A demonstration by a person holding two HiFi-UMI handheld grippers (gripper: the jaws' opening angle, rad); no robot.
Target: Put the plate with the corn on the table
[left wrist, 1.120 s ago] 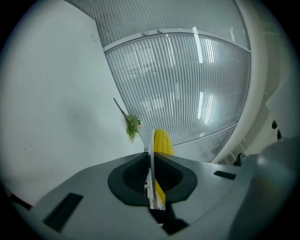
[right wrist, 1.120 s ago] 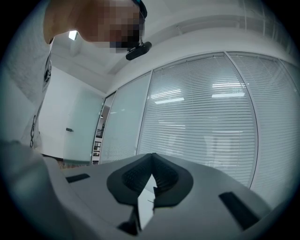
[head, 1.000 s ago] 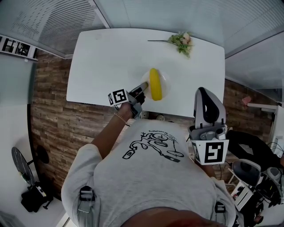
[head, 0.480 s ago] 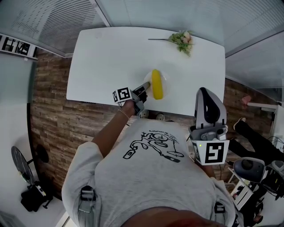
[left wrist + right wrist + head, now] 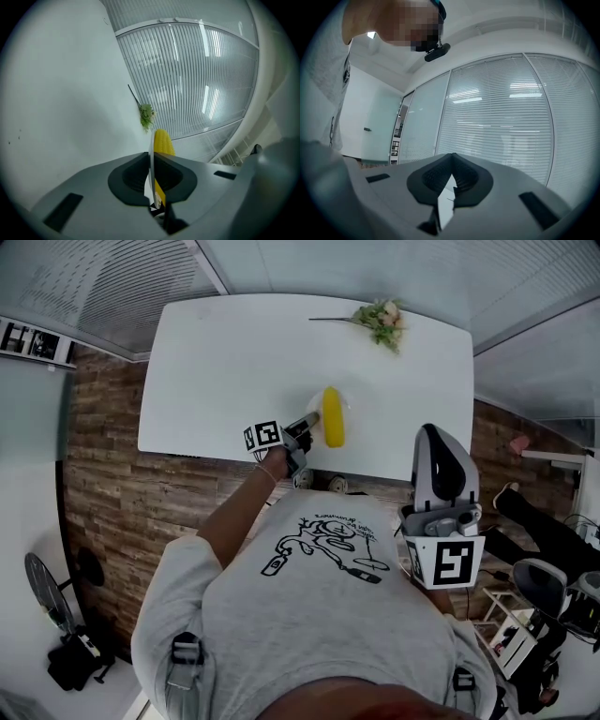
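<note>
Head view: the left tongs (image 5: 305, 426) hold a pale round plate (image 5: 317, 405) with a yellow corn cob (image 5: 332, 416) over the white bench (image 5: 225, 352), near its front edge; the right tongs (image 5: 439, 519) hang idle. Left gripper view: jaws pinch the plate's rim, level so the cob cannot roll. Right gripper view: jaws pressed together, empty.

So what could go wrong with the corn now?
The left gripper pinches just one edge of the plate, so it might tip, and the corn cob lies loose on it and could roll off. The plate is also close to the near edge of the white table, so a sloppy release might send it to the floor.
</note>
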